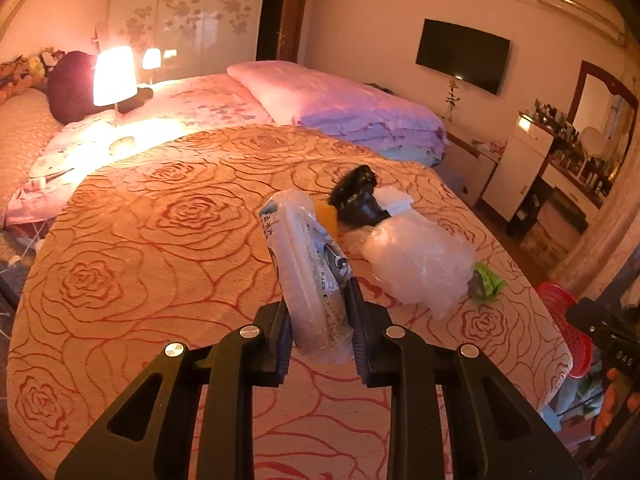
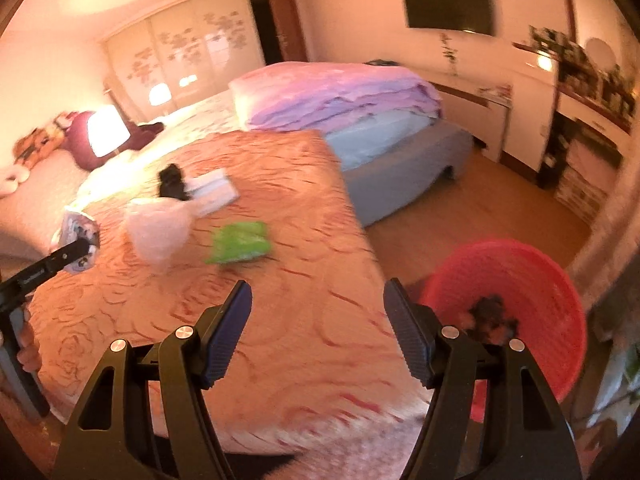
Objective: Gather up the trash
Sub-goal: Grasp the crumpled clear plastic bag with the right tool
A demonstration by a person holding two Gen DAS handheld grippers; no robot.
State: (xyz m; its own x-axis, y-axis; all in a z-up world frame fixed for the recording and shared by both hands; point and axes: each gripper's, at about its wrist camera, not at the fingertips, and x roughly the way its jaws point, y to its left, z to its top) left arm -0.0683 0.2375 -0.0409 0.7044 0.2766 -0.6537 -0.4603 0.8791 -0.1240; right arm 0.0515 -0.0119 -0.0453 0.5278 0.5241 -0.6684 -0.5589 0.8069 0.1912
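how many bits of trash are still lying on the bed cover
4: a black lump farthest back, a white paper beside it, a clear plastic bag nearer, and a green wrapper to its right. Smaller scraps may be hidden behind the bag.

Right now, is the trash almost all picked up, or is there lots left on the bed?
Partly done. Something dark already lies in the red basket beside the bed. The left gripper is shut on a printed plastic wrapper, lifted off the bedspread. The right gripper is open and empty. On the bed: a crumpled clear bag, a green wrapper, a black item and white paper.
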